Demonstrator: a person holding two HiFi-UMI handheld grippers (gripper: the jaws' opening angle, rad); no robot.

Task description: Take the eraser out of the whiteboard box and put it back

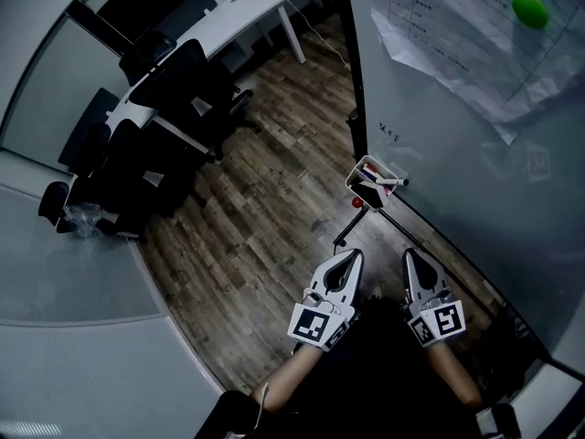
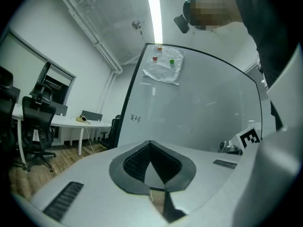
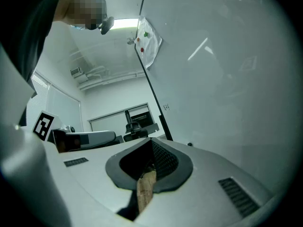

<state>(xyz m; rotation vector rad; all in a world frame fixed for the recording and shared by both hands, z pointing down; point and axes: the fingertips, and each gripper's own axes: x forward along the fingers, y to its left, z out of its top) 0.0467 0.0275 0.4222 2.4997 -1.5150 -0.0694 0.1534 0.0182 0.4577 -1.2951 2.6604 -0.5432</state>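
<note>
**Claws.** The left claw (image 1: 354, 255) and the right claw (image 1: 409, 252) are low in the head view, side by side and level, each carried on a forearm. In the left gripper view the left claw (image 2: 150, 143) has its jaws pressed together at the tips with nothing between them. Only wooden floor shows through the gap behind the pads. The right gripper view gives the same finding for the right claw (image 3: 151, 141): jaws pressed together, nothing pinched.

**Task item.** The whiteboard box (image 1: 350, 179) is fixed at the lower part of the whiteboard (image 1: 457, 154), ahead of both claws and apart from them. A marker (image 1: 388, 180) lies across the top of the box. A dark block (image 1: 369, 196) sits inside it — probably the eraser, though it is too small and dim to confirm. Neither claw touches the box.

**Surroundings.**
- A small red object (image 1: 356, 203) sits just below the box.
- A paper sheet (image 1: 457, 53) hangs high on the board with a green magnet (image 1: 530, 10) on it.
- The wooden floor (image 1: 265, 199) runs left of the board.
- Beyond it, black office chairs (image 1: 183, 80) stand against a long white worktop (image 1: 238, 12).
</note>
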